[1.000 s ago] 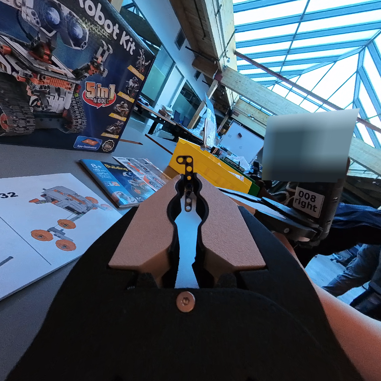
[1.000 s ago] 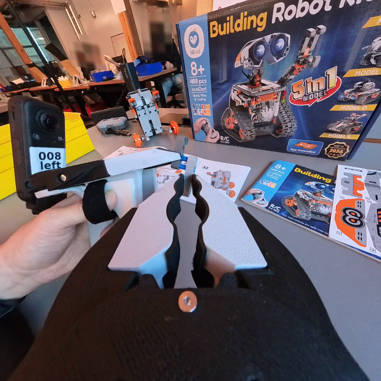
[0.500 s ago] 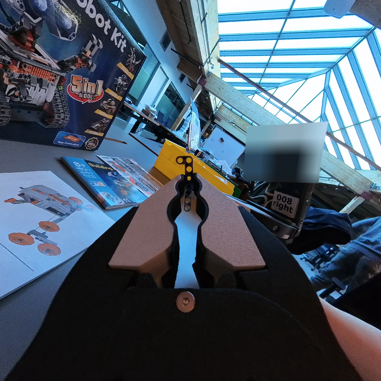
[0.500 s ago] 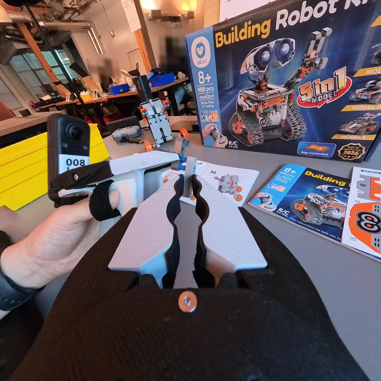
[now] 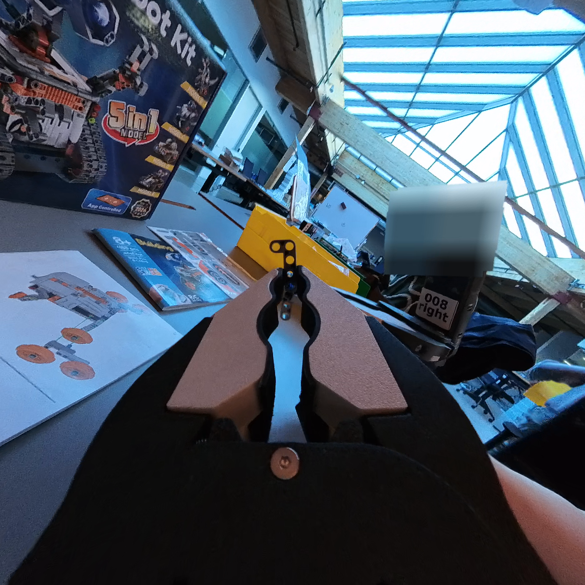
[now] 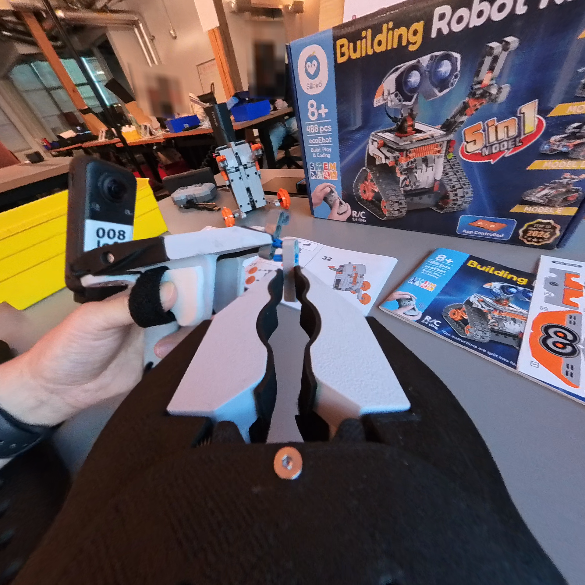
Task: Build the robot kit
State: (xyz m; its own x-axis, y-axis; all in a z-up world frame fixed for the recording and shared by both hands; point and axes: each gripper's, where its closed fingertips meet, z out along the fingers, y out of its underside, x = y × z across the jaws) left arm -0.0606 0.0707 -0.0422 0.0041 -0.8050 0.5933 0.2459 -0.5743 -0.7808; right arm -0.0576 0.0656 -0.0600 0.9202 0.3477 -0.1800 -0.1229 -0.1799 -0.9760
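Black beam (image 5: pixel 286 257) is pinched in the left claw (image 5: pixel 287 278), grey piece (image 6: pixel 290 269) in the right claw (image 6: pixel 288 278); pieces almost touching, unjoined

A blue robot-kit box (image 6: pixel 443 126) is stood on the grey table (image 6: pixel 474 427); booklets (image 6: pixel 459 300), a sticker sheet (image 6: pixel 557 319), a part-built model (image 6: pixel 242 180) and yellow bins (image 6: pixel 28 247) are seen nearby.

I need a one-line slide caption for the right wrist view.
Right gripper shut on a grey beam, beside the left gripper holding an L-shaped beam.
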